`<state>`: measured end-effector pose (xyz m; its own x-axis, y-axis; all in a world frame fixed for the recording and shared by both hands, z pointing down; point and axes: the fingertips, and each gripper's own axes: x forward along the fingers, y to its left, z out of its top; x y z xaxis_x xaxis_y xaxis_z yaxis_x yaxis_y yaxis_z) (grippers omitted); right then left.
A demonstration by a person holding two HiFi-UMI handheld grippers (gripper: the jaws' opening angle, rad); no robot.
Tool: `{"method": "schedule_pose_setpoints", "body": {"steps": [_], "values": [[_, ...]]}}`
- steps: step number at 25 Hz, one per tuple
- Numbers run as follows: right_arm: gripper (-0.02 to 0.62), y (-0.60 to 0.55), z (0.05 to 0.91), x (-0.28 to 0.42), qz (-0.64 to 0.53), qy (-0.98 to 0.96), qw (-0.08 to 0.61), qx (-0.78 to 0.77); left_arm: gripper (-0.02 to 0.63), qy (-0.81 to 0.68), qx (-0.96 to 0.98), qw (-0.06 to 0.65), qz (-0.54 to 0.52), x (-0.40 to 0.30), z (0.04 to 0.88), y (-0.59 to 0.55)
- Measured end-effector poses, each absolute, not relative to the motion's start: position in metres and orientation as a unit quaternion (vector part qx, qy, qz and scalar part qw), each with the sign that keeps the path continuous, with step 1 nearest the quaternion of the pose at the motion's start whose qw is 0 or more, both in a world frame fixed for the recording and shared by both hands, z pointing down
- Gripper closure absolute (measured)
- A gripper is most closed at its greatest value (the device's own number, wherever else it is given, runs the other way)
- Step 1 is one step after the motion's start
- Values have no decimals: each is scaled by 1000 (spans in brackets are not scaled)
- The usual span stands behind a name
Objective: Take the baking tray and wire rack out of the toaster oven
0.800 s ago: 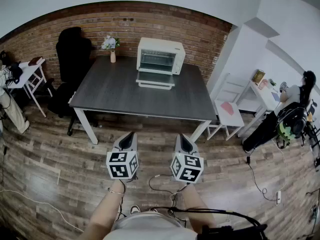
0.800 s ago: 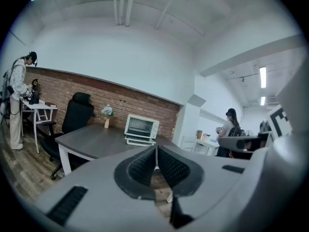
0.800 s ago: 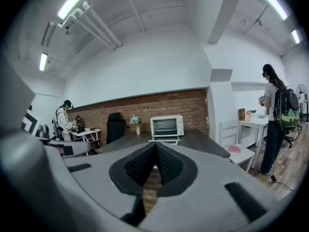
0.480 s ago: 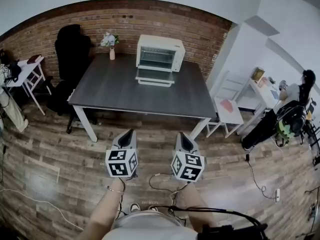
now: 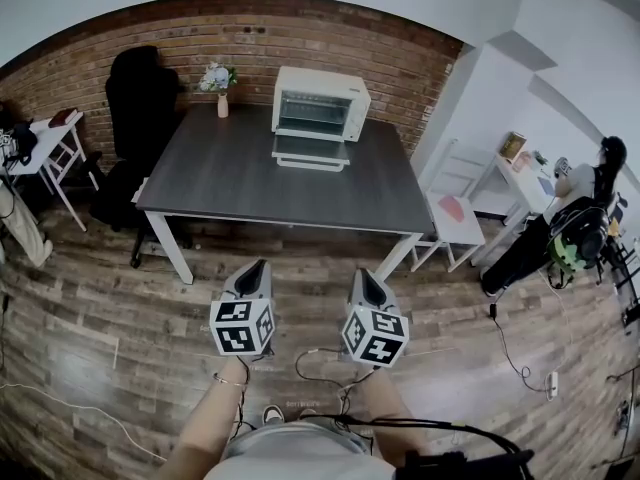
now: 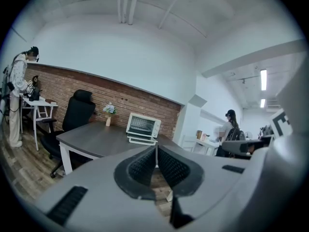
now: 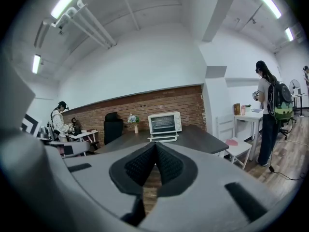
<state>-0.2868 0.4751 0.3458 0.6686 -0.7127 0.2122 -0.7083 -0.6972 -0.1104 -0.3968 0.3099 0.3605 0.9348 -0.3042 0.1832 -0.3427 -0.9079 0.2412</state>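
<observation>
White toaster oven [image 5: 320, 105] sits at the far edge of the table [image 5: 230, 188], door [image 5: 311, 155] dropped open; the baking tray and wire rack are presumably inside, too small to make out. Nearer, the left gripper [image 5: 261, 265] and right gripper [image 5: 361, 273] hang pinched together, empty, well short of the table. Nothing is out yet.

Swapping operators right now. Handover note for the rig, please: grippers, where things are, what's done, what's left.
Left gripper: shut, empty, held over the floor short of the table.
Right gripper: shut, empty, beside it.
Toaster oven: far end of the table by the brick wall, door folded down, open.
Baking tray and wire rack: not out on the table; oven interior too small to make out.
Done: nothing removed.
Left: step up, pull out both.
</observation>
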Motion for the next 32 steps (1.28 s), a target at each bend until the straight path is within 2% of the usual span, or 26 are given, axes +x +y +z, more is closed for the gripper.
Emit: {"method": "schedule_pose_setpoints", "body": {"steps": [10, 32], "values": [[594, 465, 357, -258, -133, 383, 13, -914, 592, -161, 973, 145, 84, -368, 377, 300], [594, 380, 359, -55, -144, 425, 10, -894, 592, -212, 964, 135, 83, -187, 370, 221]]}}
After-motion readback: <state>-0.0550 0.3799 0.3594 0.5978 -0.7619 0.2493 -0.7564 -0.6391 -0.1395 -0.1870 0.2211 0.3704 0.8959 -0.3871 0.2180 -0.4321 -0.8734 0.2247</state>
